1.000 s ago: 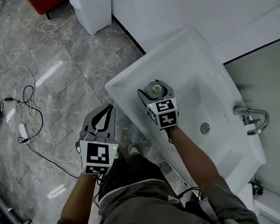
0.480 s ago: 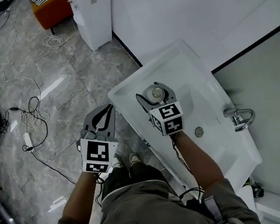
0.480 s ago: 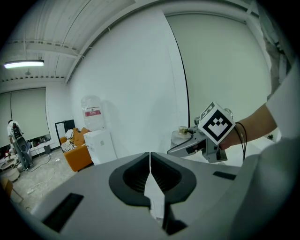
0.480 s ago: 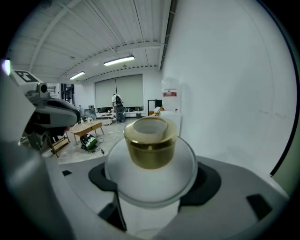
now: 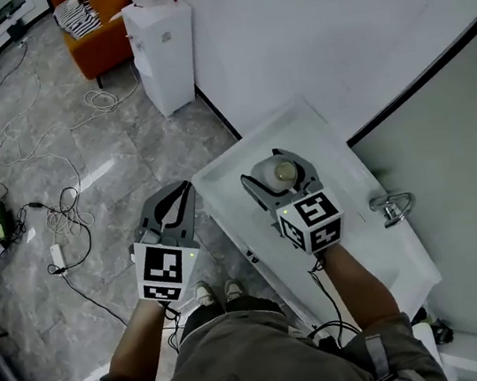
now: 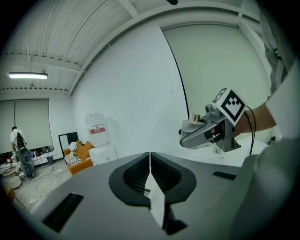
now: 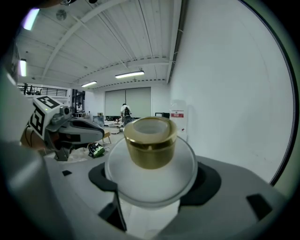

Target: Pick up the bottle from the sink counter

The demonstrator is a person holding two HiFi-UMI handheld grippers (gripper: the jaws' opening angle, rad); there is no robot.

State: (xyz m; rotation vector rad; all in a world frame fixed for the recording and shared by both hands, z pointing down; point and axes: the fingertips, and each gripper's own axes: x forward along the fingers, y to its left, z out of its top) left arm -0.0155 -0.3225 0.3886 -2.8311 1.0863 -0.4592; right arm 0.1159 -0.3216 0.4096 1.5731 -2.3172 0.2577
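Right gripper view: we see the right gripper (image 7: 150, 180) with its jaws clamped on the white rounded body of the bottle (image 7: 150, 185). One grey jaw presses each side, and the gold cap (image 7: 150, 147) stands upright above them. In the head view the same bottle (image 5: 282, 172) sits between the jaw tips of the right gripper (image 5: 280, 180), over the near left part of the white sink counter (image 5: 223, 178). We cannot tell from these views whether the bottle's base is clear of the counter surface.

Left gripper view: the jaws of the left gripper (image 6: 150, 174) are pressed together tip to tip. In the head view the left gripper (image 5: 174, 206) hangs over the grey floor, just beside the counter's front edge.

Behind the jaws, each gripper carries its marker cube, on the right (image 5: 311, 221) and on the left (image 5: 164, 273). The faucet (image 5: 391, 206) stands at the far side of the counter, well apart from the bottle. A white water dispenser (image 5: 163, 53) and loose cables (image 5: 63, 213) occupy the floor beyond.

Compared with one second ago, the right gripper keeps its hold on the bottle. Its cube now appears larger and lower in the head view. The left gripper stays shut in the same place beside the counter. The head view now takes in more of the floor and the dispenser.
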